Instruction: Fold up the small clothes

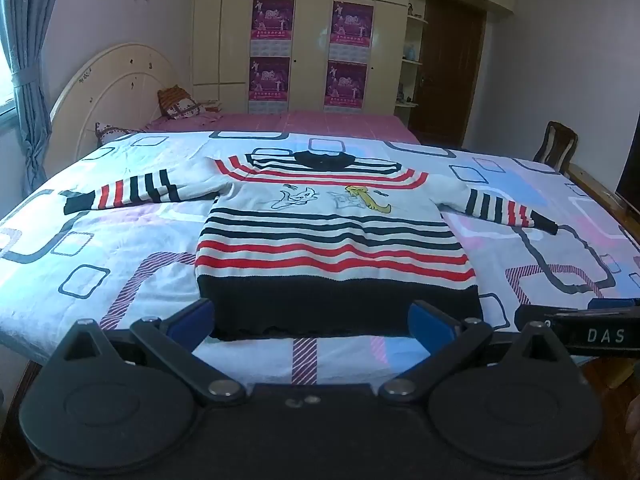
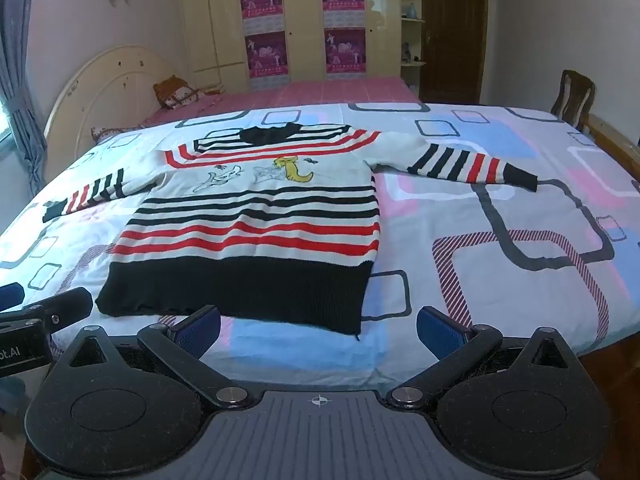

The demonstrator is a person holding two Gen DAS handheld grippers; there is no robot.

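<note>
While both grippers stand at their widest and hold nothing, the striped sweater (image 1: 332,236) lies flat and face up on the patterned bedsheet (image 1: 100,248), collar toward the top of the frame, both sleeves stretched outward, black hem nearest the cameras. The left gripper (image 1: 312,320) sits at lower centre of its view, its blue pads (image 1: 192,318) spread to either side of the hem's middle, seemingly above the cloth rather than on it; the right gripper (image 2: 318,326) hovers by the hem's lower right corner. Judged risks: a pinch at the hem could catch the bedsheet together with the knit and drag both; a grasp of only the upper layer would let the sweater open instead of folding; uneven lifts by the two hands would skew the fold and leave the sleeves trailing. Only the left view shows the hem centred between the pads, with part of the other tool at right edge; only the right view shows the right-hand sleeve (image 2: 472,166) full length, the bare sheet beside it, and the chair (image 2: 572,96) clearly
</note>
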